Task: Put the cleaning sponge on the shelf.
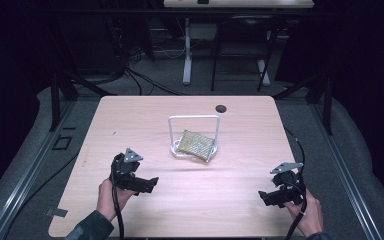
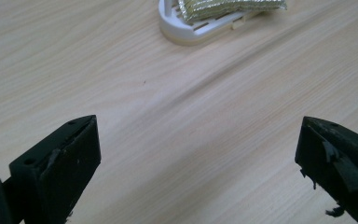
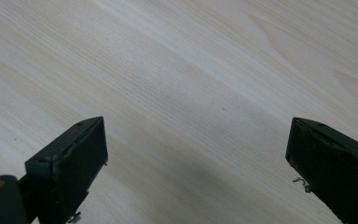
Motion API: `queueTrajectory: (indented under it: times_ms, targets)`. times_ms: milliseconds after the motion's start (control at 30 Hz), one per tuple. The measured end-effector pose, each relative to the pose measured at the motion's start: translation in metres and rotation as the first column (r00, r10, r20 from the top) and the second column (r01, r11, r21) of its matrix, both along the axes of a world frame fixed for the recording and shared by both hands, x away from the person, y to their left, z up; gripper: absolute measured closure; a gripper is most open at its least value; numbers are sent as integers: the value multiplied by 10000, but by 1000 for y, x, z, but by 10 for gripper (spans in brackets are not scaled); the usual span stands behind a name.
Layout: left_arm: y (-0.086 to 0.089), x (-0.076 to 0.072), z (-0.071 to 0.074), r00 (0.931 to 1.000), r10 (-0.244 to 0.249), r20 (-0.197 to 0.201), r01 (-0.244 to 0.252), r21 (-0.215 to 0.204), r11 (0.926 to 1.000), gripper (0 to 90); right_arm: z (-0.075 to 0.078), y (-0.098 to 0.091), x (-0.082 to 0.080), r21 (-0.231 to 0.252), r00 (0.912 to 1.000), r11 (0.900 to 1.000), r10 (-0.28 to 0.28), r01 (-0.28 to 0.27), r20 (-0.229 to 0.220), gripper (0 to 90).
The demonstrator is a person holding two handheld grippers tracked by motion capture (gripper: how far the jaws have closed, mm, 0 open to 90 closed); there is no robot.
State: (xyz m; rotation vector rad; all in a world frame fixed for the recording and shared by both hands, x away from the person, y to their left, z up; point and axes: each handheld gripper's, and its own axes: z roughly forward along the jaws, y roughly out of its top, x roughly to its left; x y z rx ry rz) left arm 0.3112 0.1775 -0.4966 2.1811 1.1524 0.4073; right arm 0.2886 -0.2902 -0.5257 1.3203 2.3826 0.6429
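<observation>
Your left gripper, lower left of high view: jaws wide apart, nothing betw. them. Right gripper, lower right: jaws likewise apart, bare desk beneath. Sponge lies tilted on the white rack at desk centre, well apart from both grippers.

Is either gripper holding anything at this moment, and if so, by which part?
Nothing is held. The left gripper and the right gripper both have their jaws wide apart over bare table. The sponge lies in its white rack, apart from both.
</observation>
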Motion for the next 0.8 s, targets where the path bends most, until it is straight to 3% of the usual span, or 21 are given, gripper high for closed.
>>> queueTrajectory:
  times_ms: [400,633,800]
  targets:
    - [25,-18,-23,9979,349,-543,-339,196,9992,0,-3,2,1,-71,10000,10000,2,-3,-28,48]
    - [28,-19,-36,9949,178,-990,-146,326,9994,0,-5,1,2,-169,10000,9998,46,-47,-72,43]
    - [30,-17,-37,9947,193,-1010,-169,241,9996,0,-7,1,3,-206,9999,9998,35,-38,-143,44]
